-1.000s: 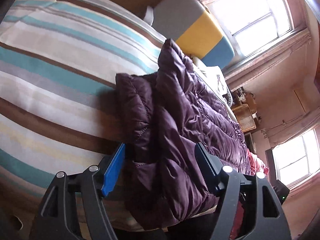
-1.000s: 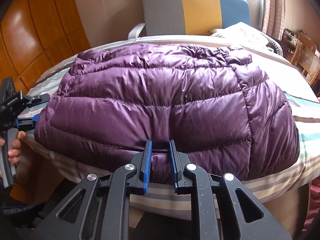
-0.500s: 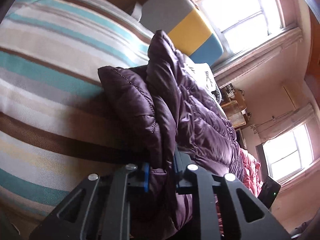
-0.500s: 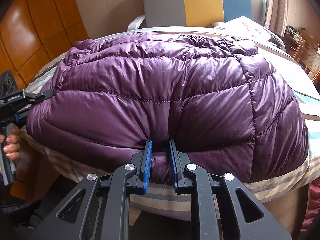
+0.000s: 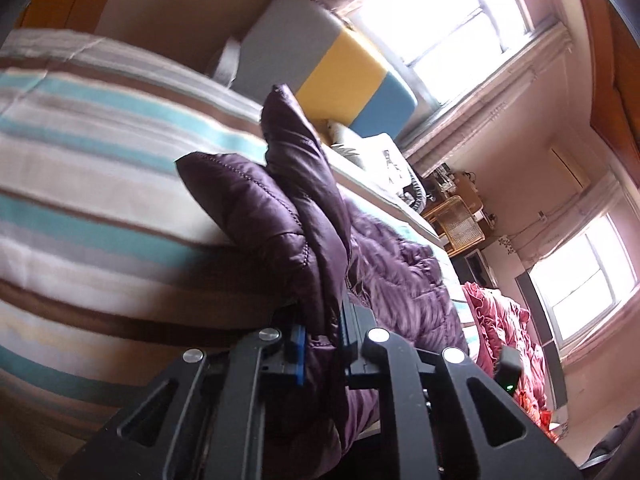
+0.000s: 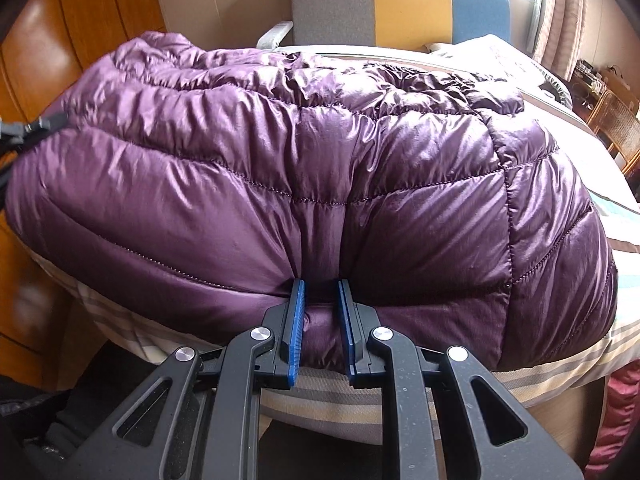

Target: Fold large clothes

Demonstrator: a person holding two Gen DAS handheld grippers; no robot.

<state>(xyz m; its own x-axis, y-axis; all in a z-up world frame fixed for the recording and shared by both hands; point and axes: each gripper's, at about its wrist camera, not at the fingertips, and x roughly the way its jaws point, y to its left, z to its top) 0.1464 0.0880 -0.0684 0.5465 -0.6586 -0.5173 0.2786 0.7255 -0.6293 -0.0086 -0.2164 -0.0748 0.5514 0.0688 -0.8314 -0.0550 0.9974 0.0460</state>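
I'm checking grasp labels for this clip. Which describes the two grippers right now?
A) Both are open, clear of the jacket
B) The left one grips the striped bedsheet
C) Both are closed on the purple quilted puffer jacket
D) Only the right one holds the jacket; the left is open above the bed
C: the left gripper and the right gripper each have purple quilted puffer jacket fabric pinched between their blue-padded fingers.

Bright windows (image 5: 436, 8) light a striped bed (image 5: 100, 184) and wood-panelled wall (image 6: 80, 32).
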